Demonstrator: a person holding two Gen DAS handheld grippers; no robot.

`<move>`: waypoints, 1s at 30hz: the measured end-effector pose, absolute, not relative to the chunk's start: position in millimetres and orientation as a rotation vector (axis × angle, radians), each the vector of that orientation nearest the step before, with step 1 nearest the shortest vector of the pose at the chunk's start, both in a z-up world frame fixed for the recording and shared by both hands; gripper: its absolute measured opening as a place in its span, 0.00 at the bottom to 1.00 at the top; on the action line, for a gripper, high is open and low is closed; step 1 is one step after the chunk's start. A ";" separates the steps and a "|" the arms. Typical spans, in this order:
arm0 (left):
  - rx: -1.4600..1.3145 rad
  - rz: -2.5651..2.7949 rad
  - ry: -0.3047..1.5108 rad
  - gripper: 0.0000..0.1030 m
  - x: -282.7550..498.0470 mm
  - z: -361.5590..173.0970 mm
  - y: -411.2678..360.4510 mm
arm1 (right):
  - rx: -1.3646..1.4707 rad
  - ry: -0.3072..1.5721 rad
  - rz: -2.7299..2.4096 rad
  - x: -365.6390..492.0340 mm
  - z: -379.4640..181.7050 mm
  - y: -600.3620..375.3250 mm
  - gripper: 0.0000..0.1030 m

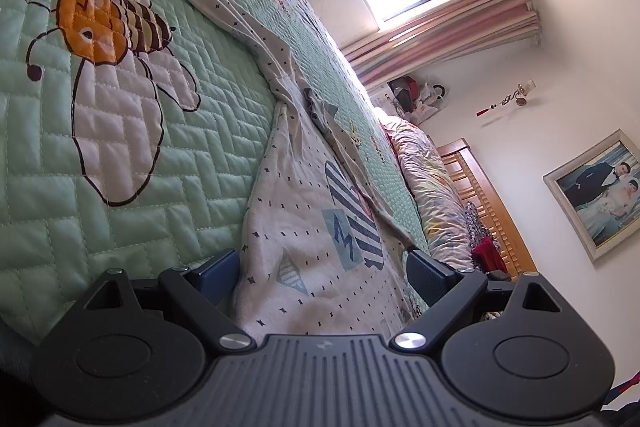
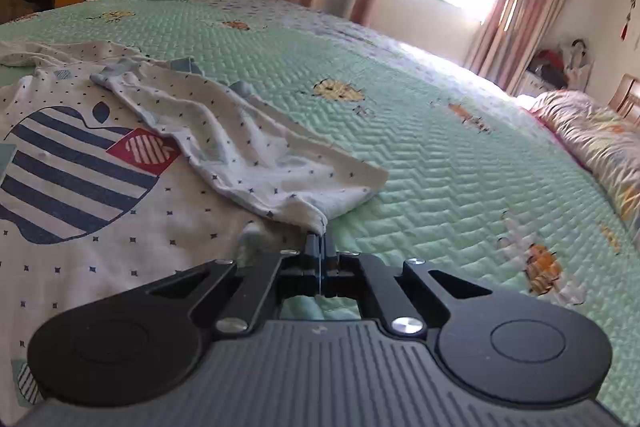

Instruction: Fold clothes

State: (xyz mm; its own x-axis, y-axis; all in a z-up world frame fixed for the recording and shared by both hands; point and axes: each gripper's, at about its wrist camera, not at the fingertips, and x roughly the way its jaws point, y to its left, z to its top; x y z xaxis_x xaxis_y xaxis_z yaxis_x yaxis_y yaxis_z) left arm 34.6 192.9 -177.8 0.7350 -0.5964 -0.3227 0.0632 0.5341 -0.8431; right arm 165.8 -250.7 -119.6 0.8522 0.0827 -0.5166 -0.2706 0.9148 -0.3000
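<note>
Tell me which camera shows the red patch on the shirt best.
The right wrist view: the red patch lies open beside the striped apple print. The left wrist view shows only a foreshortened sliver of it at a steep angle.

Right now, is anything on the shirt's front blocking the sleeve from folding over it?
Nothing visible does. The right gripper is shut on the sleeve, and the shirt lies flat on the green quilt, its printed front bare.
</note>
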 end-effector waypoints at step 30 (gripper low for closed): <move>-0.917 -0.443 0.677 0.92 42.7 -177.9 190.7 | 0.652 0.693 0.234 342.8 -168.4 -356.5 0.04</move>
State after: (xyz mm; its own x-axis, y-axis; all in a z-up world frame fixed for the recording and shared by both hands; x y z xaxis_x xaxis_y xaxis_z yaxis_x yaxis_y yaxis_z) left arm 42.7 190.7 -177.9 0.7112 -0.6145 -0.3415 0.0668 0.5427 -0.8373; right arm 342.8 -356.5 -168.4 0.7530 0.4072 -0.5170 0.0099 0.7785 0.6276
